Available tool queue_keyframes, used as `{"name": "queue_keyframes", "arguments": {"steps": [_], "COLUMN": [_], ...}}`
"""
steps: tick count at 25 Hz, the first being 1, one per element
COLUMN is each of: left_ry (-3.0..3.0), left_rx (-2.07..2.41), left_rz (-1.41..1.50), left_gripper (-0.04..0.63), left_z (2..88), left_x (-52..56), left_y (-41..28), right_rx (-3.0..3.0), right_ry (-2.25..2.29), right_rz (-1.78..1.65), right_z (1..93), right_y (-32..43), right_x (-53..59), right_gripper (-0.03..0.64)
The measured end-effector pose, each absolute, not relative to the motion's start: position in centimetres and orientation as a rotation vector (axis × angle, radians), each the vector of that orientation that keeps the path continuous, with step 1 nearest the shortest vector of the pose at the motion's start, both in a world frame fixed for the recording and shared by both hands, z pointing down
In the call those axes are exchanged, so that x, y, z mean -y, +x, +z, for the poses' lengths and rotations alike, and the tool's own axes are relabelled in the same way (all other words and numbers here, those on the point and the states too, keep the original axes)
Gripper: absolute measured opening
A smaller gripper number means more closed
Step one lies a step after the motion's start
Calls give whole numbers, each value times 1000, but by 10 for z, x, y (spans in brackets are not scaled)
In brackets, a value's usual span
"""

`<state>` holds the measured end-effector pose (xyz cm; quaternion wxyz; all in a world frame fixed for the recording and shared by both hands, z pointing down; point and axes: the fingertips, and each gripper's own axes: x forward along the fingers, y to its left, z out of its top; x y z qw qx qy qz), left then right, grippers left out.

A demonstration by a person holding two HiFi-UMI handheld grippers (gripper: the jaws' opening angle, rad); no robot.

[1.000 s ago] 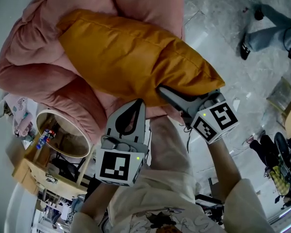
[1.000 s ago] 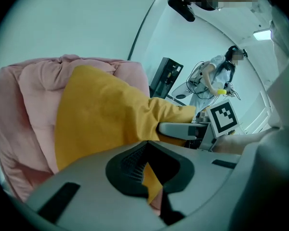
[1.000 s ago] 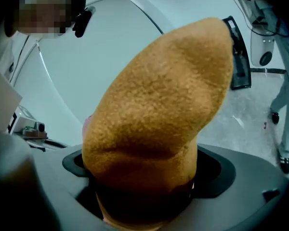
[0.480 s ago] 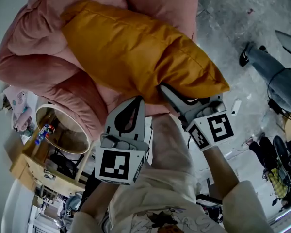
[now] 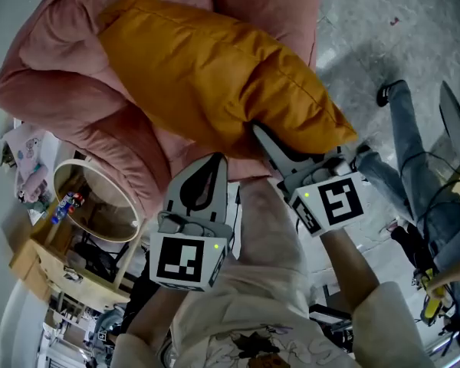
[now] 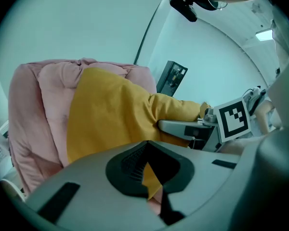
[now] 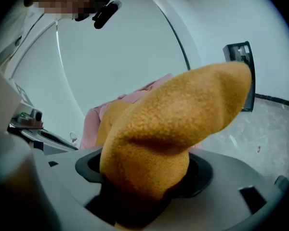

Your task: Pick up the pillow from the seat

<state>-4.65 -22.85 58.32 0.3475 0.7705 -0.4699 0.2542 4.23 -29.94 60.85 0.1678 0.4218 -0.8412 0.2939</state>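
An orange pillow lies across a pink plush seat. My right gripper reaches under its near right corner; its jaws have just been closing with that corner between them. In the right gripper view the pillow bulges out of the jaws, squeezed between the pads. My left gripper is shut and empty, its tips just short of the pillow's near edge. In the left gripper view the pillow leans on the seat, and the right gripper holds its edge.
A round wooden side table with small clutter stands at the seat's left. Someone's legs in jeans are on the marble floor at the right. A dark panel hangs on the wall behind the seat.
The right gripper has rolled and shifted slightly, its jaws closing onto the pillow's corner. The left gripper has barely moved. The jeans-clad legs at the right have come nearer.
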Motion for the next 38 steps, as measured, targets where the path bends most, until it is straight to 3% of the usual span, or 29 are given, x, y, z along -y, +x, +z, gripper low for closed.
{"name": "queue_keyframes", "arguments": {"steps": [3, 9, 38], "left_ry": [1998, 2012, 2103], "left_rx": [1230, 1239, 1306], "left_rz": [649, 635, 556], "left_gripper": [5, 5, 5], "left_z": [580, 570, 494], "left_x": [226, 217, 159], "left_y": [-53, -59, -112], "right_rx": [2394, 2426, 2498], "right_ry": [1180, 1138, 1196], "right_rz": [831, 801, 670], "right_z": [608, 598, 479], "right_y": [37, 30, -32], "right_x": [298, 282, 201], "right_gripper": [261, 182, 172]}}
